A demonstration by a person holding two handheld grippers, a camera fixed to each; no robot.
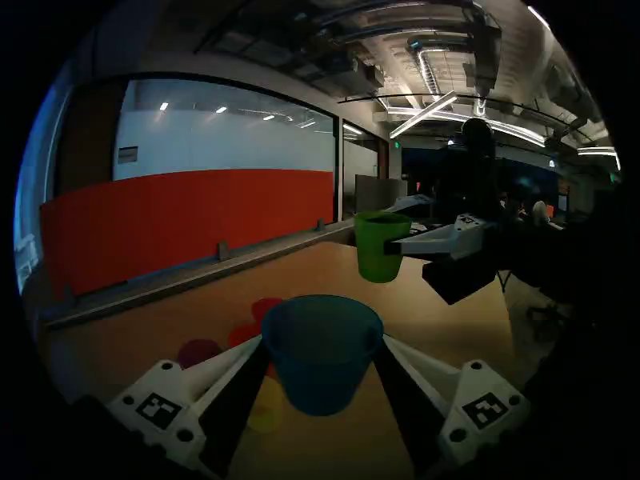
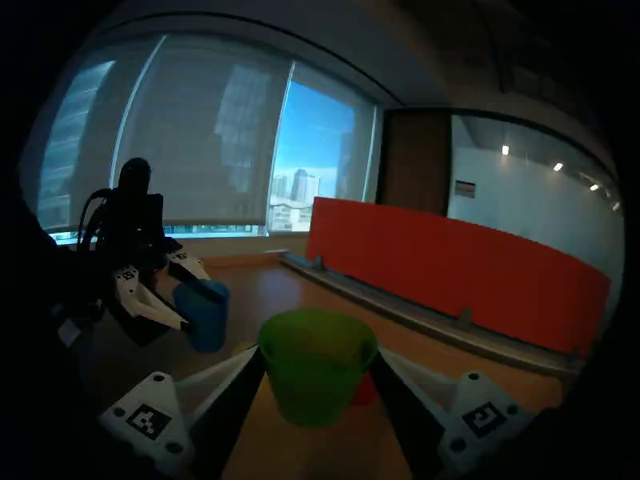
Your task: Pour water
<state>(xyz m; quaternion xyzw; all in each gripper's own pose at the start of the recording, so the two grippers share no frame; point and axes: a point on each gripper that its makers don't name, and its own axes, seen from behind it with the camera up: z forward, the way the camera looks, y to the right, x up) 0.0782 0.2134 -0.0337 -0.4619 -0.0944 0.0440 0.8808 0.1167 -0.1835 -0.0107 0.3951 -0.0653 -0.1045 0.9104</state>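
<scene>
My left gripper [image 1: 322,362] is shut on a blue plastic cup [image 1: 322,360], held upright above the wooden table [image 1: 432,320]. Farther off in the left gripper view, the right gripper [image 1: 400,244] holds a green cup [image 1: 379,245] upright in the air. In the right gripper view, my right gripper [image 2: 318,376] is shut on that green cup [image 2: 317,373], also upright. To the left there, the left gripper [image 2: 188,308] carries the blue cup [image 2: 203,315]. The two cups are apart.
Several more coloured cups lie on the table below the blue cup, red [image 1: 260,312], purple [image 1: 198,352] and yellow [image 1: 266,412]. A red cup [image 2: 364,390] peeks from behind the green one. A red partition [image 1: 192,220] and a rail run along the table's far edge.
</scene>
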